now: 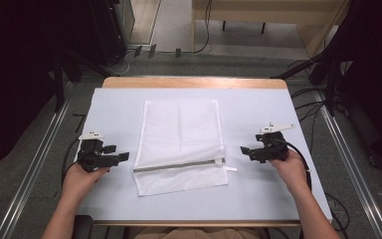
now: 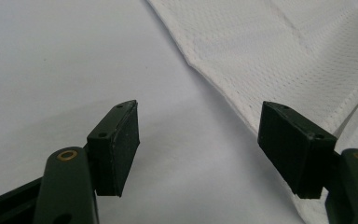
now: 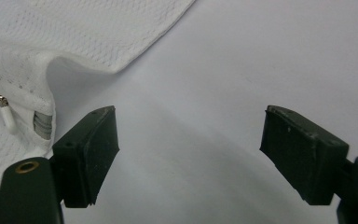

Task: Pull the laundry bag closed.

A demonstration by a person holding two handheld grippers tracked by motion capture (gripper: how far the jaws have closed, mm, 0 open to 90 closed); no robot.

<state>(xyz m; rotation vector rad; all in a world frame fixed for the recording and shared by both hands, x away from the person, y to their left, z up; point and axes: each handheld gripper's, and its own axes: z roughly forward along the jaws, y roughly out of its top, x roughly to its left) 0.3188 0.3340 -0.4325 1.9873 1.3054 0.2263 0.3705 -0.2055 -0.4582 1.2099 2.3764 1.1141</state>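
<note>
A pale blue-grey sheet (image 1: 258,107) covers a light wooden table (image 1: 194,82). Grey carpeted floor (image 1: 25,164) surrounds it, with silver metal rails (image 1: 32,167) running along both sides. Black cables (image 1: 204,42) trail across the floor beyond the table's far edge.

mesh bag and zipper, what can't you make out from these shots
- Mesh bag contents: high view, white netting too fine to tell.
- Zipper closed or open: high view, too small.
- Zipper pull: right gripper view, zipper cut off by the left edge.
- Bag's far side: left gripper view, cut off by the right edge and the left gripper jaw.
</note>
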